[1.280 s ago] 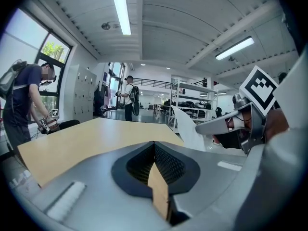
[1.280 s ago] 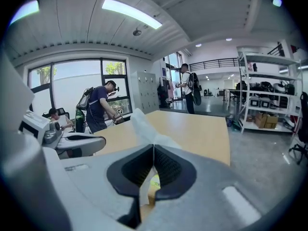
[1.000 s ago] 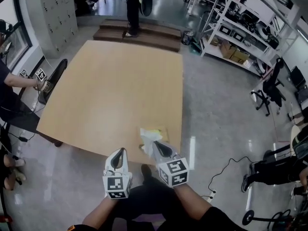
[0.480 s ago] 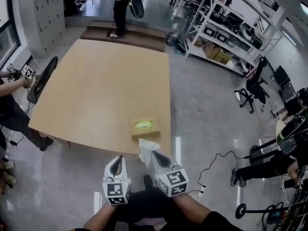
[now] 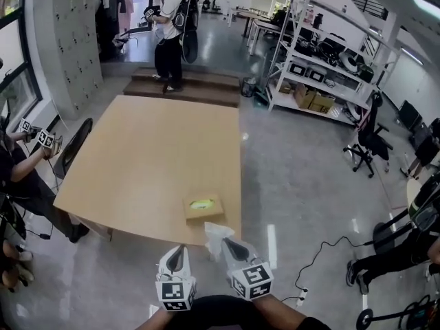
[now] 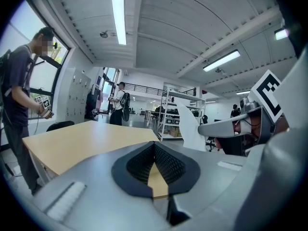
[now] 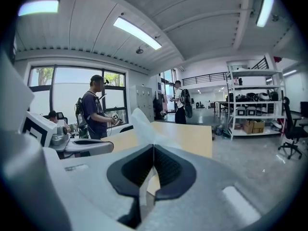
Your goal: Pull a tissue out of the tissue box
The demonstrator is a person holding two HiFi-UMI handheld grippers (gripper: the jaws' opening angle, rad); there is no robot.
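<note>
While the tissue [image 5: 217, 234] stands up white and crumpled, its lower end is caught in the right gripper [image 5: 227, 243], whose jaws are closed tight on it. From the right gripper view the tissue [image 7: 143, 125] rises straight out of the pinch and leans a little to the left.

Just ahead of that gripper, and a touch to its left, the tissue box [image 5: 203, 207] lies flat near the closest edge of the table [image 5: 151, 150], with the tissue held on the gripper's side of it.

Over to the left, the left gripper [image 5: 175, 253] hangs close beside the right one, jaws together with nothing between them. Beyond the table's far end a person with a backpack [image 5: 172, 26] stands by the steps.
</note>
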